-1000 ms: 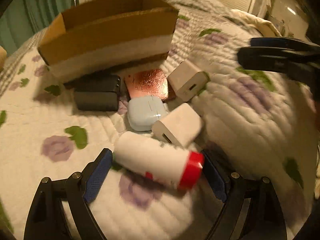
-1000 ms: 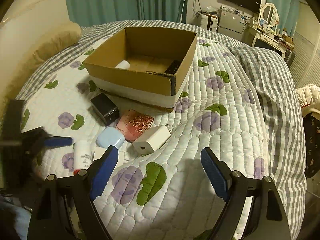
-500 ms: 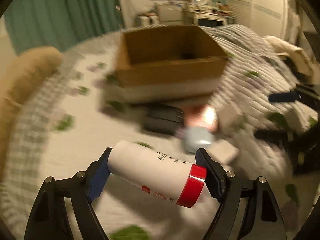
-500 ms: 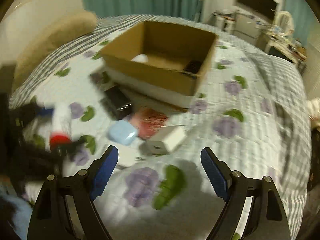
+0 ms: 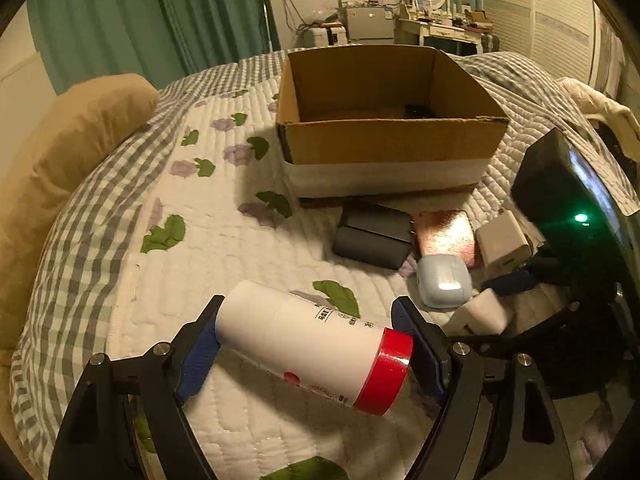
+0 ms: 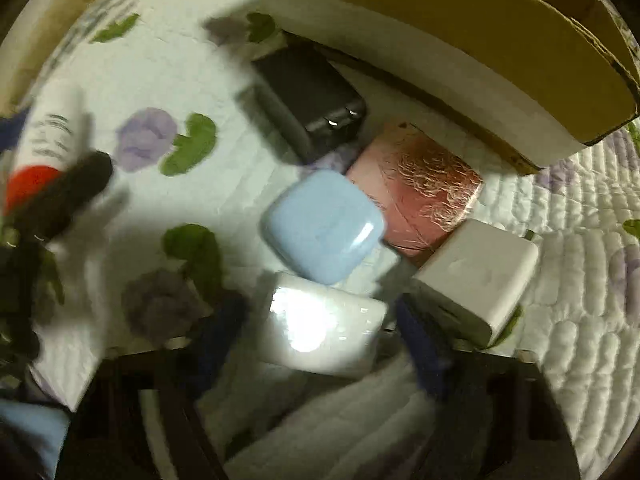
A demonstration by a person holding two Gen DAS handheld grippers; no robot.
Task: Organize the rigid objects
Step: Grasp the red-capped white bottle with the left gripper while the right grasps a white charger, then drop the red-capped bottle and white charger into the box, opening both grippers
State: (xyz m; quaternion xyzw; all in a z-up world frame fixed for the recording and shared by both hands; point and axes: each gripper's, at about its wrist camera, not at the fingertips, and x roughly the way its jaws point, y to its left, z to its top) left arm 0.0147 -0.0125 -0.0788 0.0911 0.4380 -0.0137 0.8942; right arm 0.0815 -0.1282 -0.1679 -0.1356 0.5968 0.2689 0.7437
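My left gripper (image 5: 308,340) is shut on a white bottle with a red cap (image 5: 316,356) and holds it above the quilt, short of the open cardboard box (image 5: 388,144). My right gripper (image 6: 320,344) is low over the pile, its blue pads (image 6: 224,332) on either side of a glossy white block (image 6: 324,320); blur hides whether they touch it. Around the block lie a light blue case (image 6: 324,226), a pink foil box (image 6: 420,192), a white charger (image 6: 476,276) and a black charger (image 6: 308,96).
The box holds a small dark item (image 5: 418,111). A tan pillow (image 5: 68,152) lies at the left of the bed. The right gripper's body (image 5: 568,216) with a green light stands over the pile. Furniture lines the far wall.
My left gripper closed on the bottle and lifted it off the quilt. My right gripper dropped from high above the bed down to the white block.
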